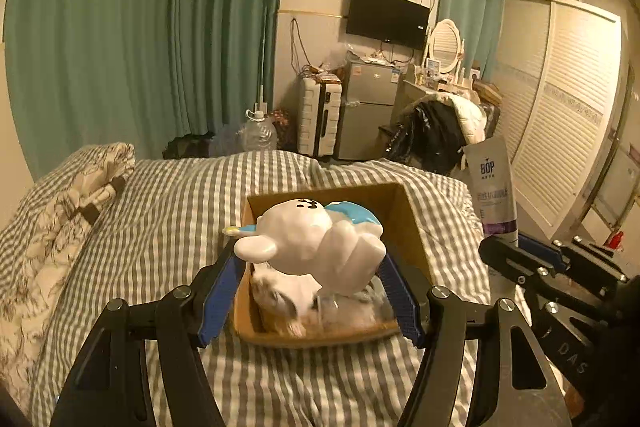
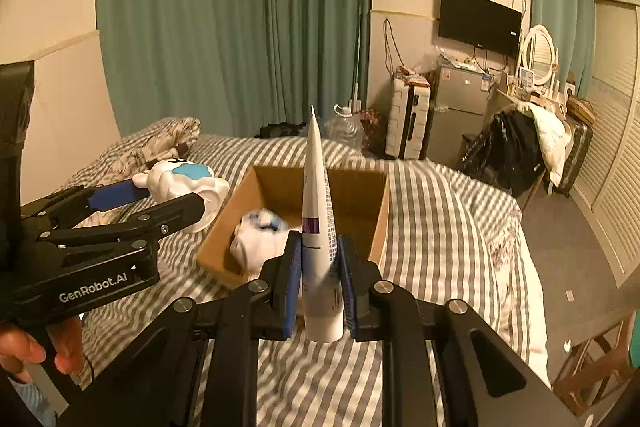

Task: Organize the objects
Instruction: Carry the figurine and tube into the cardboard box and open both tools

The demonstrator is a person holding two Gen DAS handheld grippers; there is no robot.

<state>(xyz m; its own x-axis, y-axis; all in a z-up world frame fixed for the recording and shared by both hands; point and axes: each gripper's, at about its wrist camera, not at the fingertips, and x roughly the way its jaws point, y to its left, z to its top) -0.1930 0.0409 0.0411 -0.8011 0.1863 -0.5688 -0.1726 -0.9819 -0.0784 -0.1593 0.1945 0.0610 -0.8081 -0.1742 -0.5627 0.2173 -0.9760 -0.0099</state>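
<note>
The left gripper [image 1: 310,279] is clamped on a white toy animal [image 1: 316,239] with a blue patch, its blue pads pressing the toy's sides. In the left wrist view the toy hangs over the near half of an open cardboard box [image 1: 408,223]. In the right wrist view the same gripper [image 2: 156,199] and toy [image 2: 184,183] sit at nine o'clock from the box [image 2: 376,211], just beside its left wall, so whether the toy is over the box or beside it cannot be told for sure.

The right gripper [image 2: 320,279] grips a white tube [image 2: 316,227] near its cap end, the tube standing upright with its flat crimped tip at twelve o'clock. The left wrist view shows this tube [image 1: 494,195] at three o'clock from the box, raised above the right gripper [image 1: 524,255].

Inside the box lies a blurred white bundle [image 2: 260,239]. The box rests on a bed with a grey-and-white checked cover [image 1: 180,211]. A hand [image 2: 44,347] holds the left gripper's handle at eight o'clock.
</note>
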